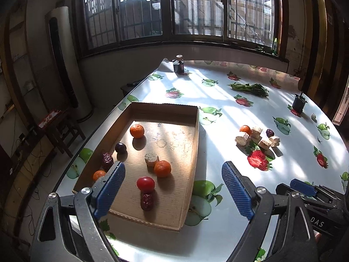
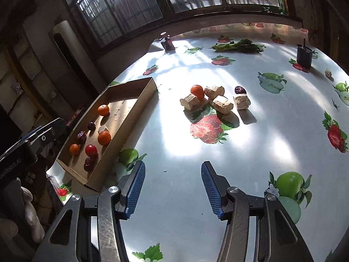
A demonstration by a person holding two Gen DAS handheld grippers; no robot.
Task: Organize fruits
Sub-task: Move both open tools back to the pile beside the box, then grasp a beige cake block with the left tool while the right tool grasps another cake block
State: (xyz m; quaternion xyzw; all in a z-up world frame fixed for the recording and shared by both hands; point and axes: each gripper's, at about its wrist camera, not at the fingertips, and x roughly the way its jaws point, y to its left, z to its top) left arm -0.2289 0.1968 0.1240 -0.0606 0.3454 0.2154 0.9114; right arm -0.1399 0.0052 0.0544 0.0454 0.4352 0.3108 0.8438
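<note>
Orange and still outside the cardboard tray [image 1: 194, 144], the loose mandarin [image 2: 197, 91] is sitting against pale chunks, so the right gripper [image 2: 173, 191], gaping and empty like the left gripper [image 1: 173, 188], is probably best straddling it without nudging them.
</note>
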